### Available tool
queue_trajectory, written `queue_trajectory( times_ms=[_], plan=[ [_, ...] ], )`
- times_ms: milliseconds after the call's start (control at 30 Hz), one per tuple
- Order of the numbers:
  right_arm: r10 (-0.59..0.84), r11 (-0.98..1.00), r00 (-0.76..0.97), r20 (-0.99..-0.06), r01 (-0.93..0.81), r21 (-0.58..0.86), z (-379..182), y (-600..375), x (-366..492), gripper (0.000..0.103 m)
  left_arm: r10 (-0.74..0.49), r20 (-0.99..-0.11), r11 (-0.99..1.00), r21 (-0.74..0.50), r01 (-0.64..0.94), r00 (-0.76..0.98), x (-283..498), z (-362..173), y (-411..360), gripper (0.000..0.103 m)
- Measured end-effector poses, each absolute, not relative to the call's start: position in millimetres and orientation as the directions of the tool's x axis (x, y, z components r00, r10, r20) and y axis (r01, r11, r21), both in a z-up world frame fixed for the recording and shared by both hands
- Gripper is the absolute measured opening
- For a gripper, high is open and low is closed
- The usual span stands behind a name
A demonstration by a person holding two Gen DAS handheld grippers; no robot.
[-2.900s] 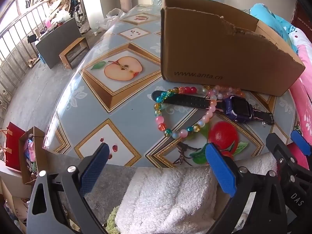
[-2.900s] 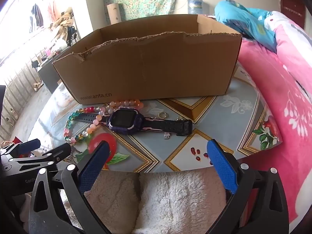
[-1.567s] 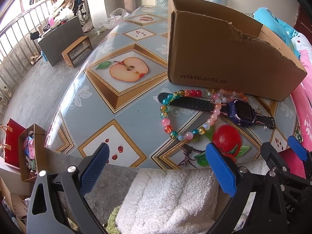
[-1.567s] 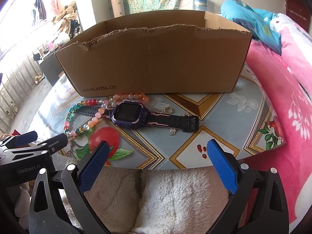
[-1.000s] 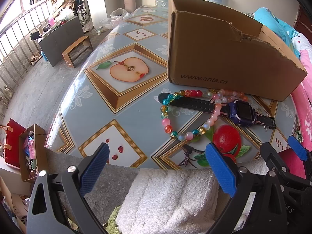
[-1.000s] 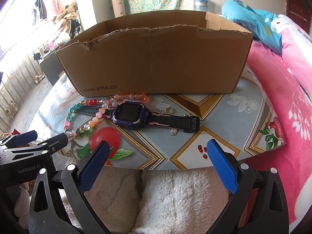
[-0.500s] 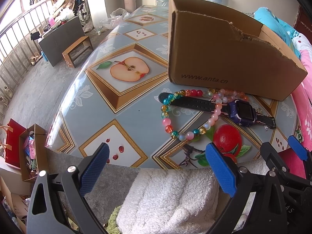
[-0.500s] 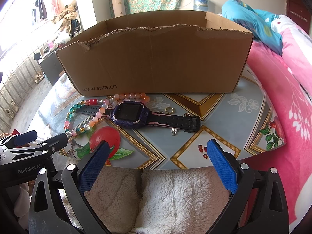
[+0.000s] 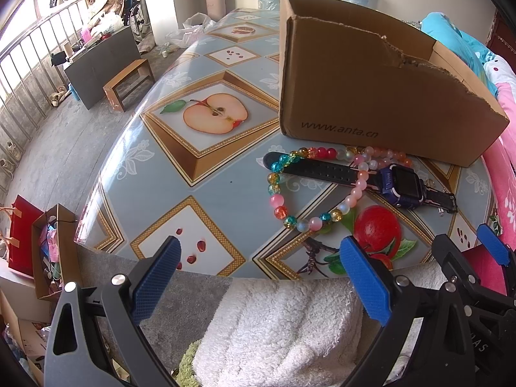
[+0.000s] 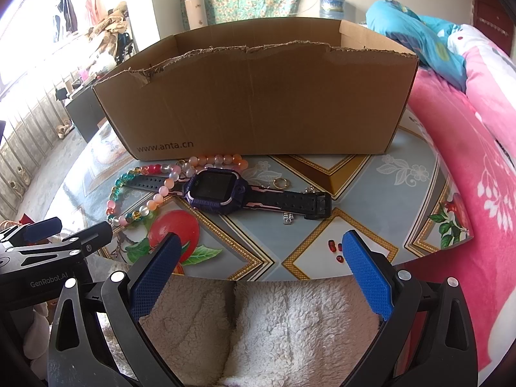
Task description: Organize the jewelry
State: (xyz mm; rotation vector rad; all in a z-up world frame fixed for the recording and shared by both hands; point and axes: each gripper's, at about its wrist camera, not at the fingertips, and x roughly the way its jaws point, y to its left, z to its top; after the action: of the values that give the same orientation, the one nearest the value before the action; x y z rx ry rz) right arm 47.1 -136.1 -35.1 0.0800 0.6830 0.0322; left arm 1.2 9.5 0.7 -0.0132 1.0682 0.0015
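Round worktop [image 9: 154,174] with a fruit-print cover, edged on the right by a pink bed cover [image 10: 477,148]. On it, toward the back, an open cardboard box [image 10: 258,103] with a torn front rim, inside hidden from both views. Just before the box, a purple smartwatch [image 10: 216,190] lying flat, strap stretched left to right, crossed by a multicoloured bead bracelet [image 9: 280,208] looped over its left strap end; a second pale-orange strand [image 10: 219,160] against the box foot, possibly part of the same loop. Beside the right strap, a small gold ring [image 10: 280,183] and a tiny silver piece [image 10: 288,218], too small to identify. Left gripper [image 9: 261,277] and right gripper [image 10: 258,267] both held off the near edge, over white fleece, jaws spread wide and empty, jewelry well ahead of each. Nothing standing between the fingertips and the watch.
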Motion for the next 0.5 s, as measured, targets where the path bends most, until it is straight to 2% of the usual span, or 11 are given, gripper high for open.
queue_trajectory(
  times_ms=[233, 500],
  plan=[
    [0.044, 0.997, 0.790, -0.611, 0.008, 0.082, -31.5, -134.8, 46.5, 0.095, -0.029, -0.865, 1.000, -0.028, 0.009, 0.500, 0.3, 1.0, 14.3, 0.097],
    [0.062, 0.998, 0.869, -0.492, -0.043, 0.049, -10.4, -128.0, 44.8, 0.095, -0.121, -0.795, 0.993, -0.085, 0.087, 0.594, 3.7, 10.7, 31.4, 0.097]
  ],
)
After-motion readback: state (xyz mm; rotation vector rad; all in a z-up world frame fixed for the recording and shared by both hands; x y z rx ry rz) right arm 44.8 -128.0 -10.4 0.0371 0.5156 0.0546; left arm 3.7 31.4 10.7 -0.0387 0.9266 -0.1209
